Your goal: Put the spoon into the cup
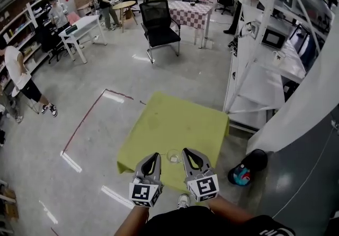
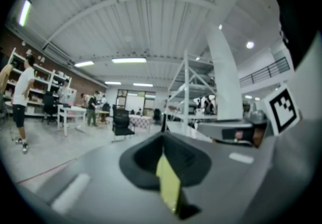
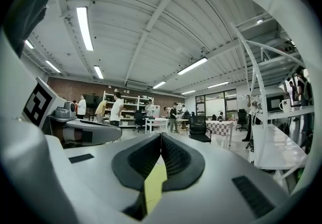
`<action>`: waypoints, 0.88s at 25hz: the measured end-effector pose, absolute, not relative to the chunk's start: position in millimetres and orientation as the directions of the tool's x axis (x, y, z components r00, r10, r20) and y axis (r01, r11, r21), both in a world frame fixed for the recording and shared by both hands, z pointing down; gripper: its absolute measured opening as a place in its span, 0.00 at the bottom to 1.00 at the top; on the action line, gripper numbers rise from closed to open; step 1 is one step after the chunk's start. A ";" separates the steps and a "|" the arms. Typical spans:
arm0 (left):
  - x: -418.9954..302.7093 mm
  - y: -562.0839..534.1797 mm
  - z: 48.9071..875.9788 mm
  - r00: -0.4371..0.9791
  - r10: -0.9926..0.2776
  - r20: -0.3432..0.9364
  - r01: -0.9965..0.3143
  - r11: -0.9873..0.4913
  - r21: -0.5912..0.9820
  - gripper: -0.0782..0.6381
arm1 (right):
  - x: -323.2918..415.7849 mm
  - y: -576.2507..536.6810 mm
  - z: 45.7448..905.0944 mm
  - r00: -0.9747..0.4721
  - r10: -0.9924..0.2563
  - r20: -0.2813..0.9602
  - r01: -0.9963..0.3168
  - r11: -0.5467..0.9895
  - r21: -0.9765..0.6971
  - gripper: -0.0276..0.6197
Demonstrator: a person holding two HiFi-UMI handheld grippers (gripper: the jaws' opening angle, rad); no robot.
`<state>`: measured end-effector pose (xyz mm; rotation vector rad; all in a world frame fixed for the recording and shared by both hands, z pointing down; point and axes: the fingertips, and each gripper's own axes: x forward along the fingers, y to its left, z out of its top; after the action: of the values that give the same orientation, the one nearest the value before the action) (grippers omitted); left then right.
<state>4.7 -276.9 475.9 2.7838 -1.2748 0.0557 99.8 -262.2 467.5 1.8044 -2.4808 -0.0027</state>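
A small clear glass cup [image 1: 174, 156] stands near the front edge of the yellow-green table [image 1: 175, 123]. It sits between my two grippers in the head view. I cannot make out a spoon in any view. My left gripper [image 1: 154, 156] is just left of the cup, jaws closed together with nothing between them. My right gripper [image 1: 186, 151] is just right of the cup, also shut and empty. Both gripper views look level across the room, so they show the closed left gripper [image 2: 162, 136] and right gripper [image 3: 160, 135] with only a sliver of the table's yellow-green below.
A black office chair [image 1: 159, 23] stands beyond the table. A white shelving rack [image 1: 265, 70] runs along the right side. A dark bag with blue and red [image 1: 248, 168] lies on the floor by the table's right corner. Several people are at the far desks.
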 end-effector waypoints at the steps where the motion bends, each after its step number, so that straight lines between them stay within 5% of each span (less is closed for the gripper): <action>1: 10.6 -280.2 476.8 0.657 -0.751 0.069 -0.754 -0.654 0.057 0.13 | 105.2 -264.4 468.5 -0.304 -0.951 0.060 -0.951 0.307 0.043 0.05; 22: 60.8 -314.6 507.7 0.761 -0.634 0.135 -0.645 -0.762 0.059 0.13 | 151.5 -285.0 491.7 -0.167 -0.980 0.111 -0.985 0.170 0.013 0.05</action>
<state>60.8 -314.6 507.7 2.8517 -1.0391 0.1620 151.5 -285.0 491.7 1.9636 -2.3295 0.0934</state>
